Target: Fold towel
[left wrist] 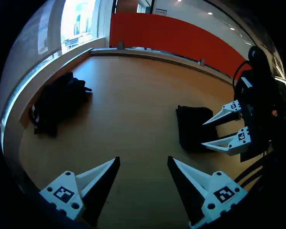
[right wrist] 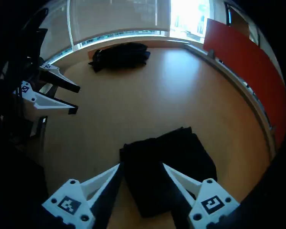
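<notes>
A black towel lies folded into a small rectangle on the wooden table. In the left gripper view my left gripper stands open over bare wood, well short of the towel and to its left. My right gripper reaches the towel's right edge with its fingers apart. In the right gripper view my right gripper is open, with the near part of the towel lying between and under its fingers. The left gripper shows open at the left edge, held over the wood.
A black bag rests at the table's far side by the windows, also seen as the black bag. A red wall panel runs behind the table's raised rim. Bare wood spreads between bag and towel.
</notes>
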Motion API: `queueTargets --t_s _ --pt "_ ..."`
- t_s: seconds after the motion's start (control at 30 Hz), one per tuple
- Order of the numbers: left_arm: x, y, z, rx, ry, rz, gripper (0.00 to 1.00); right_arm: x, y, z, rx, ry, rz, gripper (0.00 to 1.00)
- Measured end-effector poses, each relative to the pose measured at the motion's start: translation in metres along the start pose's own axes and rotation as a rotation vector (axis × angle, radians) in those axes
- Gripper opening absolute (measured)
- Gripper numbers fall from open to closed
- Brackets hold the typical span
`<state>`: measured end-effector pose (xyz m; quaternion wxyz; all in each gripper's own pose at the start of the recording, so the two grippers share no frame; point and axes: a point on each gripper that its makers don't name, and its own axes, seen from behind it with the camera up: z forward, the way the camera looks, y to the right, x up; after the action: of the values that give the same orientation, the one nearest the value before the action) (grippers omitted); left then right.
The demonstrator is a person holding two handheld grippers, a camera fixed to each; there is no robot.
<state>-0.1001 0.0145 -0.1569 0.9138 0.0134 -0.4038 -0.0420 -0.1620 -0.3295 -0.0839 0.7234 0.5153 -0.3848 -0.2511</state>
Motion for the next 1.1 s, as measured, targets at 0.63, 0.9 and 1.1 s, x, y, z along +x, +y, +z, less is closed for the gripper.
queueTargets --t_s 0.63,0.9,1.1 --pt "0.006 0.001 0.000 -0.004 0.006 -0.003 0.92 -0.055 0.006 -0.029 -0.107 -0.015 0.156 0.68" --pt "0.007 0.004 0.001 -0.009 0.004 0.008 0.92 -0.074 0.006 -0.037 -0.136 -0.024 0.214 0.67" --pt "0.006 0.006 0.001 -0.013 0.003 0.018 0.92 -0.087 0.007 -0.035 -0.157 -0.044 0.236 0.65"
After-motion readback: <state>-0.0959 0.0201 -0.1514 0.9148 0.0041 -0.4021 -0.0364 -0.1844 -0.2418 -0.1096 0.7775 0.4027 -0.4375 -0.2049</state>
